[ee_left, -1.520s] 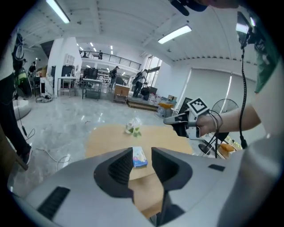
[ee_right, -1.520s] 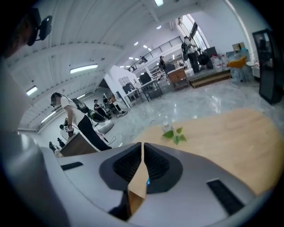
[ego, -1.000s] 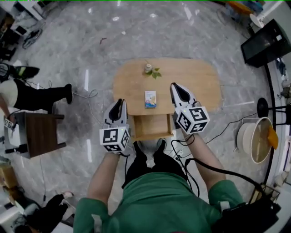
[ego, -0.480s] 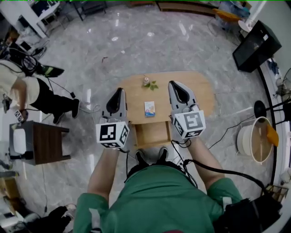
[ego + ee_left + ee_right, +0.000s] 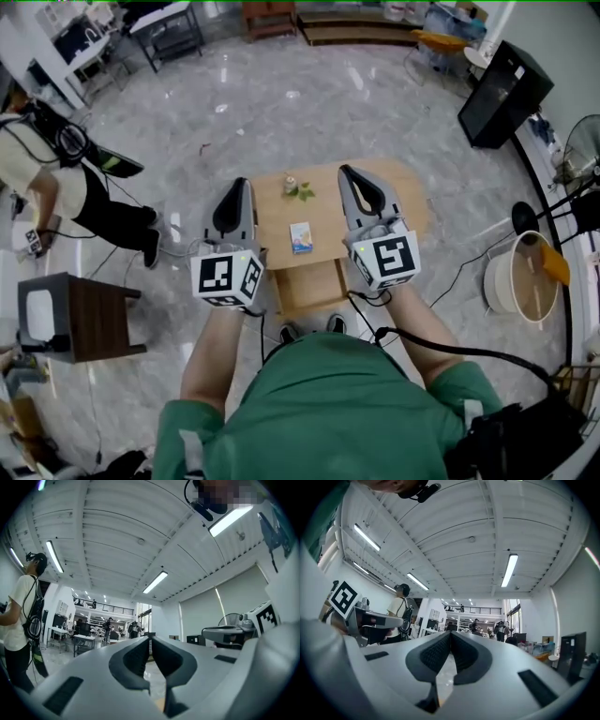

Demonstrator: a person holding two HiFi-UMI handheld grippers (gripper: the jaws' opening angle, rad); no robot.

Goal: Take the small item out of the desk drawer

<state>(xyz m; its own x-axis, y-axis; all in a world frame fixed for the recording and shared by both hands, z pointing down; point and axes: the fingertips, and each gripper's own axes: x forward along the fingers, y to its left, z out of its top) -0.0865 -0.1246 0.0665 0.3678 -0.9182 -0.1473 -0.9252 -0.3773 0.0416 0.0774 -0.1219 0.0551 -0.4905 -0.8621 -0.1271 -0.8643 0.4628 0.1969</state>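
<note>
Flat box [image 5: 300,237] on oval wooden desk [image 5: 320,212]

No word, number or brand name can be read anywhere.

- Small box [image 5: 301,237] on the desk [image 5: 323,217], just behind the open drawer [image 5: 312,287]: blue and white printed face, print too small to make out.
- Cube on the left gripper [image 5: 237,185], at the desk's left edge: black-and-white square marker patterns, no letters.
- Cube on the right gripper [image 5: 348,172], over the desk's right half: same kind of pattern, no letters.
- The right gripper view shows one such marker side-on, pattern only.
</note>
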